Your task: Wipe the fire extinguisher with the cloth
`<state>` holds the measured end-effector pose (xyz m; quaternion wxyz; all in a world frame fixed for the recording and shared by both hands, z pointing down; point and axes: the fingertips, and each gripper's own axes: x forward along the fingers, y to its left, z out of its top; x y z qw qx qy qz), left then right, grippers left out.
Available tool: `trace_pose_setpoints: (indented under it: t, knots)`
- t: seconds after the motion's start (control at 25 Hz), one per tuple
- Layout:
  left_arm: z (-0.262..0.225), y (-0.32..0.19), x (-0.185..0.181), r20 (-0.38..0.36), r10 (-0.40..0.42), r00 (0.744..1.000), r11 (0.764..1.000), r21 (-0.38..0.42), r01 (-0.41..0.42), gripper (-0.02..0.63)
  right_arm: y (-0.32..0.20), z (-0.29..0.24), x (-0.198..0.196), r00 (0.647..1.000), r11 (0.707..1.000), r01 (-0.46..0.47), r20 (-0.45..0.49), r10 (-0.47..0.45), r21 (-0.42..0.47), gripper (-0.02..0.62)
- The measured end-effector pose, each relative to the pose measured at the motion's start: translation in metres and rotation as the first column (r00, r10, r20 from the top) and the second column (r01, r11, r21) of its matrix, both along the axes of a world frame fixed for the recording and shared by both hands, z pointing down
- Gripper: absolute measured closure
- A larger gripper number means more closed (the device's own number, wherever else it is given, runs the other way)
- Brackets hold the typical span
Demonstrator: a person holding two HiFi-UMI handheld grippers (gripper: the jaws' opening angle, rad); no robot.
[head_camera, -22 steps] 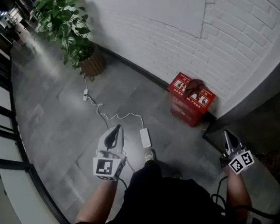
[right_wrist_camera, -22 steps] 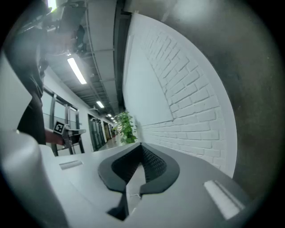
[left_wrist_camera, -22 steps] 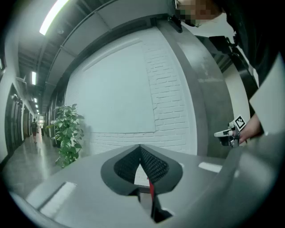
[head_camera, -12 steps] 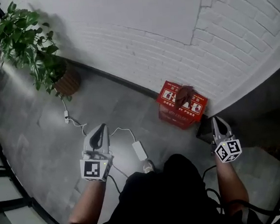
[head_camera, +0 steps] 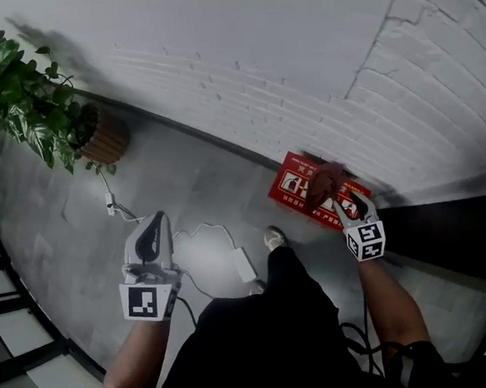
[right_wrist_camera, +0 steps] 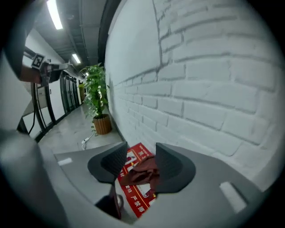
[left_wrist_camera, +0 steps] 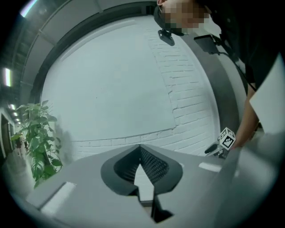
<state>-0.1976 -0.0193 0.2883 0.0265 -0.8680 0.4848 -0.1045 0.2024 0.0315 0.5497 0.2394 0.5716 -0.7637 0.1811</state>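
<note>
Grey left gripper at lower left of head view: jaws pressed together, nothing between, forearm stretched forward, about level, well apart from the work. Right gripper at centre right, tipped down on an outstretched arm, jaws spread over the cloth, seemingly not yet pinching it. Maroon cloth bunched on top of red box, hard against the wall: likely soft, light and limp, best taken at the raised fold in the middle with a firm pinch. No extinguisher in sight, probably inside the box. Beyond, white brick; plant at upper left.
</note>
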Motion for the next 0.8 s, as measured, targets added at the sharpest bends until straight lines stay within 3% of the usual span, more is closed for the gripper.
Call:
trace_pose_setpoints:
  t: [0.16, 0.32, 0.44, 0.52, 0.6, 0.68, 0.8]
  knots:
    - [-0.012, -0.003, -0.026, 0.102, -0.106, 0.989, 0.993, -0.036, 0.110, 0.607, -0.017, 0.102, -0.016, 0.995, 0.958, 0.090, -0.009, -0.096, -0.273, 0.367]
    - [-0.010, -0.004, -0.047, 0.147, -0.168, 0.975, 0.983, -0.051, 0.177, 0.607, -0.042, 0.159, 0.004, 0.990, 0.908, 0.041, -0.104, -0.093, -0.416, 0.284]
    - [-0.005, 0.004, -0.078, 0.194, -0.249, 0.949, 0.958, -0.093, 0.270, 0.607, -0.034, 0.191, -0.001, 0.975, 0.846, 0.060, -0.151, -0.163, -0.529, 0.276]
    - [0.001, 0.008, -0.094, 0.205, -0.291, 0.934, 0.942, -0.111, 0.318, 0.607, -0.043, 0.196, -0.013, 0.952, 0.834, 0.110, -0.183, -0.244, -0.541, 0.296]
    - [0.010, 0.019, -0.101, 0.224, -0.308, 0.925, 0.930, -0.135, 0.342, 0.607, -0.055, 0.192, -0.044, 0.911, 0.815, 0.229, -0.178, -0.372, -0.532, 0.465]
    - [0.017, 0.030, -0.107, 0.233, -0.332, 0.914, 0.913, -0.163, 0.373, 0.607, -0.077, 0.187, -0.079, 0.877, 0.803, 0.328, -0.156, -0.455, -0.497, 0.472]
    - [0.018, 0.038, -0.115, 0.243, -0.349, 0.905, 0.899, -0.184, 0.397, 0.607, -0.123, 0.186, -0.117, 0.868, 0.800, 0.361, -0.142, -0.476, -0.479, 0.472]
